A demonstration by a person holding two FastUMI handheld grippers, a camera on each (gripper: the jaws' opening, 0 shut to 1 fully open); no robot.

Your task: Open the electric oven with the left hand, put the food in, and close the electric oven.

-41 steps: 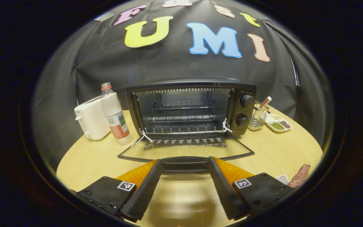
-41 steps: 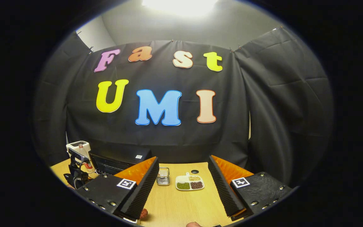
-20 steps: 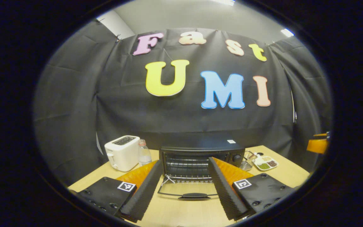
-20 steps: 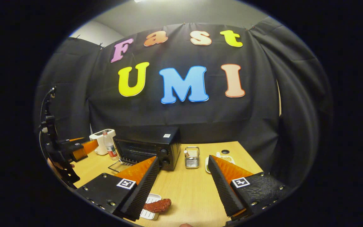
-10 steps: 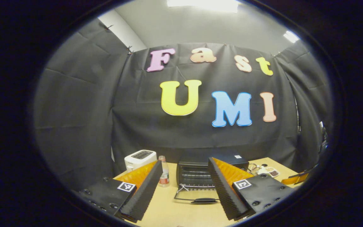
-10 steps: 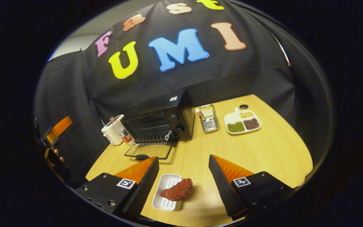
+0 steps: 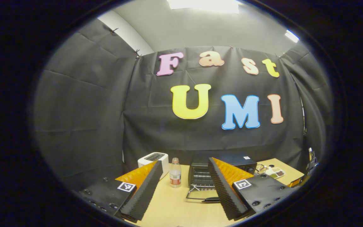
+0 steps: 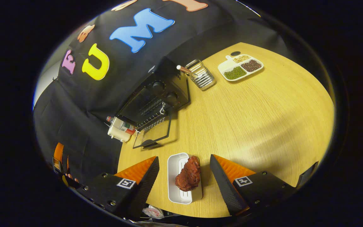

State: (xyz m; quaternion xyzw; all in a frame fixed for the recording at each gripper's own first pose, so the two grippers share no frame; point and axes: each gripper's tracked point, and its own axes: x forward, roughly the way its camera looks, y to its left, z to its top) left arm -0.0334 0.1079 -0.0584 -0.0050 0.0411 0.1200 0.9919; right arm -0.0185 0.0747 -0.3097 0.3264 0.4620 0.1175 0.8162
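Reddish food (image 8: pixel 188 174) on white tray (image 8: pixel 175 194) between wide-spread right hand-held gripper (image 8: pixel 184 181) fingers, near table edge

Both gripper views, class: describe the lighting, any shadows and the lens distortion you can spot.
Left gripper view: a bright ceiling light washes out at the top, and the oven sits small and dim. Right gripper view: the fisheye bows the table edge into a curve, soft shadows band its wood, and the food on the white tray stays sharp between the open tongs.
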